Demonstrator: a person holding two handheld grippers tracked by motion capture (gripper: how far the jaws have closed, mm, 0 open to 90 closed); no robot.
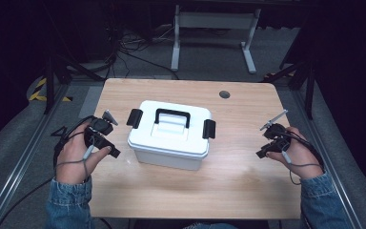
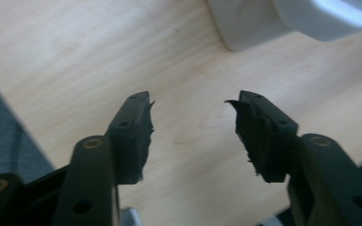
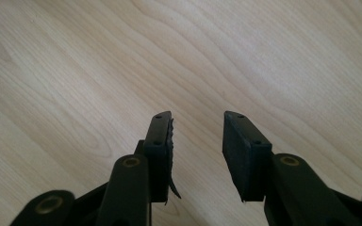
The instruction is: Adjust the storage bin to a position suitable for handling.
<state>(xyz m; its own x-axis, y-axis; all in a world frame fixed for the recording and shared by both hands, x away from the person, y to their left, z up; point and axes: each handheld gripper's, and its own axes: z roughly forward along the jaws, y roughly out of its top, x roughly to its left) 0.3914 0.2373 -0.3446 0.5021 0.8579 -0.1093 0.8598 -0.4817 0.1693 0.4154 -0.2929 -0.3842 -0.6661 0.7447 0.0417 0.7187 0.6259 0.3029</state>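
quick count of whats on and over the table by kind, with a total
white storage box with lid: 1
black carry handle on the lid: 1
black side latches, left end and right end: 2
hand-held grippers, left gripper and right gripper, both with fingers apart and nothing between them: 2
total: 6

Light wooden table (image 1: pixel 248 181), white lidded storage box (image 1: pixel 169 138) with black handle resting centrally on it
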